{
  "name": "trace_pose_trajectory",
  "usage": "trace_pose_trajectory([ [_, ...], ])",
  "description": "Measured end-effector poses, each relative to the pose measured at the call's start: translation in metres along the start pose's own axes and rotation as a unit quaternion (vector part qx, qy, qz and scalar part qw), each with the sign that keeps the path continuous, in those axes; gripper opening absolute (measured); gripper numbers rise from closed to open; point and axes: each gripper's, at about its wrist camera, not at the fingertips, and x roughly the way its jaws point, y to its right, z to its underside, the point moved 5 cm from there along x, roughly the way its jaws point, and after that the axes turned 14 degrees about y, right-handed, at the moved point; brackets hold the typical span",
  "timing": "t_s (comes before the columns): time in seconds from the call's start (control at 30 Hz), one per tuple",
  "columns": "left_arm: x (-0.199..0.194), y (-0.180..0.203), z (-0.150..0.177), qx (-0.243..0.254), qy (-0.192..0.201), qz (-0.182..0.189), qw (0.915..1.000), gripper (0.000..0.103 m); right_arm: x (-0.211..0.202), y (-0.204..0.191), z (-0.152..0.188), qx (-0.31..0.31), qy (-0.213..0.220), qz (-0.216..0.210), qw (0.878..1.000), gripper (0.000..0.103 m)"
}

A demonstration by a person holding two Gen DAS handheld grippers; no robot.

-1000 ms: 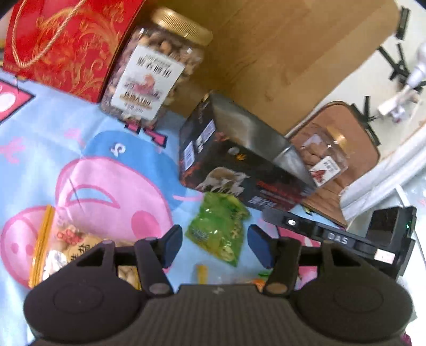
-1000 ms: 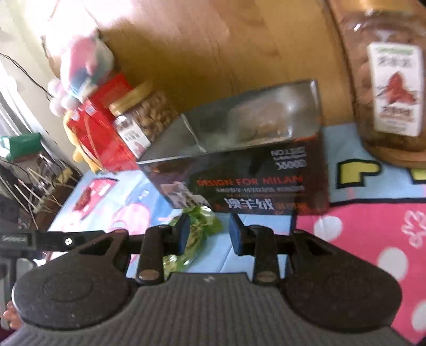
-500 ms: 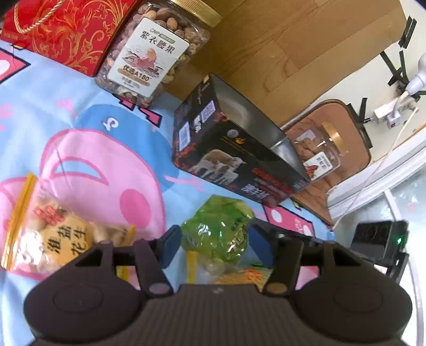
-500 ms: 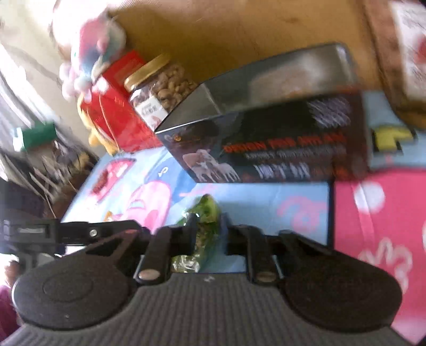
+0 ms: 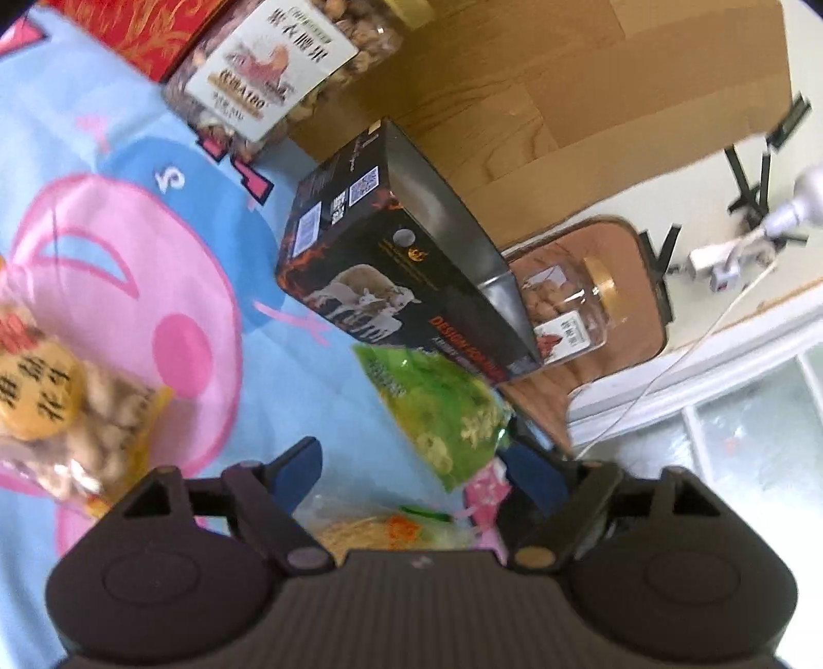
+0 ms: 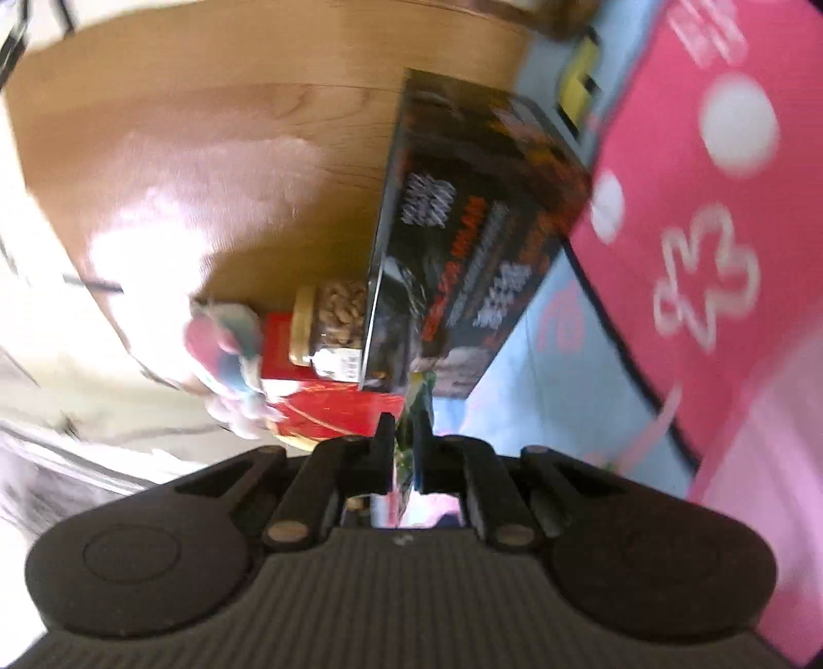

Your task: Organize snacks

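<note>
1. The left gripper [image 5: 411, 471] holds its fingers [image 5: 296, 471] wide apart, with nothing between them; below the gap lies a clear packet of pale shredded snack [image 5: 380, 530] on the cartoon-print cloth [image 5: 288, 375].
2. The right gripper [image 6: 404, 450] has its fingers [image 6: 383, 447] drawn narrow, pinching the green snack bag [image 6: 419, 396]. In the left wrist view the same green snack bag [image 5: 442, 406] hangs ahead of the left fingers and toward the right one, clear of the cloth as far as can be told.
3. Just beyond the bag stands the black box [image 5: 406, 278], its open top edge running away from the fingers; the bag's upper corner overlaps the box's printed front in that view.
4. Open cloth lies ahead of the left finger, between the box and the peanut bag [image 5: 67, 406] at far left. Beyond that stand a labelled nut jar [image 5: 288, 67] and a red gift box [image 5: 139, 31], near the wooden headboard [image 5: 566, 103]. A second nut jar [image 5: 566, 309] sits behind the box's far end.
5. The bag's long axis runs roughly forward from the right fingers, toward the box. It is glossy, crinkled and bright green, with pale print and yellow-green pictures.
6. The right wrist view is tilted and blurred; the black box [image 6: 478, 231] fills the space straight ahead.
</note>
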Motion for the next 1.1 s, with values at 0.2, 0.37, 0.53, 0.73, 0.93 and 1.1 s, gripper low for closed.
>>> trace_pose_trajectory([
  [0.2,-0.001,0.02,-0.006,0.017,0.002,0.033,0.9993,0.022,-0.01,-0.018,0.012,-0.048,-0.005,-0.002,0.999,0.009],
  [0.37,0.01,0.061,-0.028,0.097,0.015,0.022,0.9949,0.022,-0.007,-0.054,0.007,-0.165,0.023,-0.006,0.986,0.009],
  [0.53,0.048,0.089,-0.051,0.167,0.02,0.001,0.9857,0.023,0.019,-0.075,-0.016,-0.239,0.064,0.016,0.969,0.01],
  [0.73,0.073,0.094,-0.061,0.222,0.043,-0.068,0.9717,0.047,0.04,-0.093,-0.032,-0.372,0.133,0.09,0.914,0.017],
  [0.93,-0.021,0.072,-0.065,0.234,0.08,-0.03,0.9684,0.047,0.006,-0.092,-0.017,-0.381,0.13,0.056,0.913,0.017],
  [1.1,-0.111,0.008,-0.057,0.24,0.128,-0.126,0.9541,0.047,0.019,-0.086,0.045,-0.382,0.026,0.026,0.924,0.017],
])
